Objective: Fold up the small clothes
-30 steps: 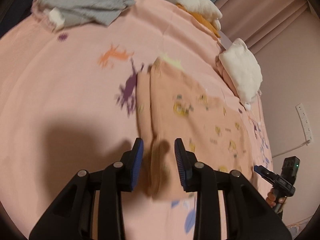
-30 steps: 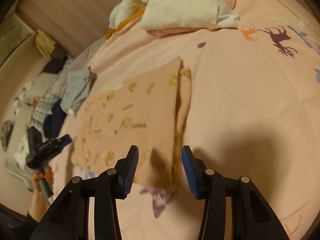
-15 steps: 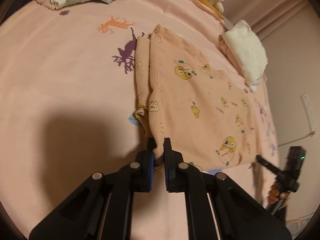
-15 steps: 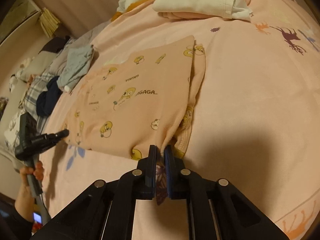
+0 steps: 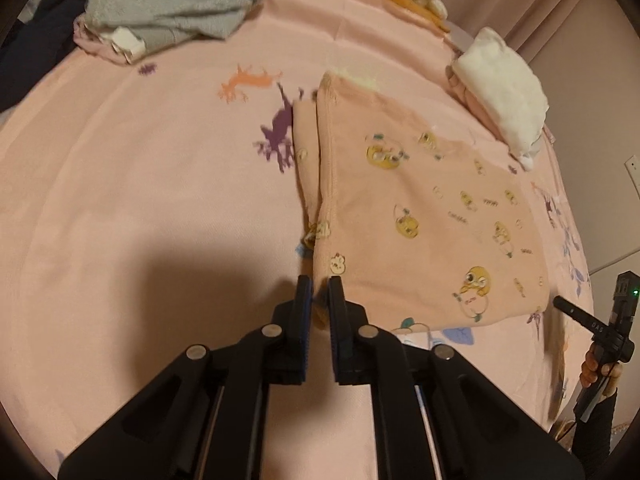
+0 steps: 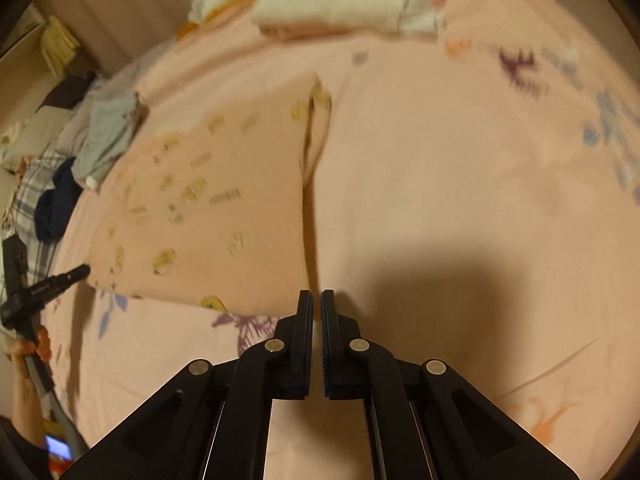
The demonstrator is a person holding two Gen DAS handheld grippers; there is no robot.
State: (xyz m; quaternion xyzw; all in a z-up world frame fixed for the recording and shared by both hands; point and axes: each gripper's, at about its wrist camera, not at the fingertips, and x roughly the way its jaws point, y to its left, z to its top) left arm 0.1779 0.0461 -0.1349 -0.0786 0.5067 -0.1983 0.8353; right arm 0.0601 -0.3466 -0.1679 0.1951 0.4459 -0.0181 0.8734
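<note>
Left wrist: both hand-held grippers point(image 5: 318, 294) point(image 6: 317, 304) clenched on peach garment point(image 5: 420, 216) near corners; soft, light, droops between.

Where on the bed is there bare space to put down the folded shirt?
Bare sheet lies between the peach shirt and the grey pile. More lies beside the shirt in the right wrist view. It is crowded by the white stack.
</note>
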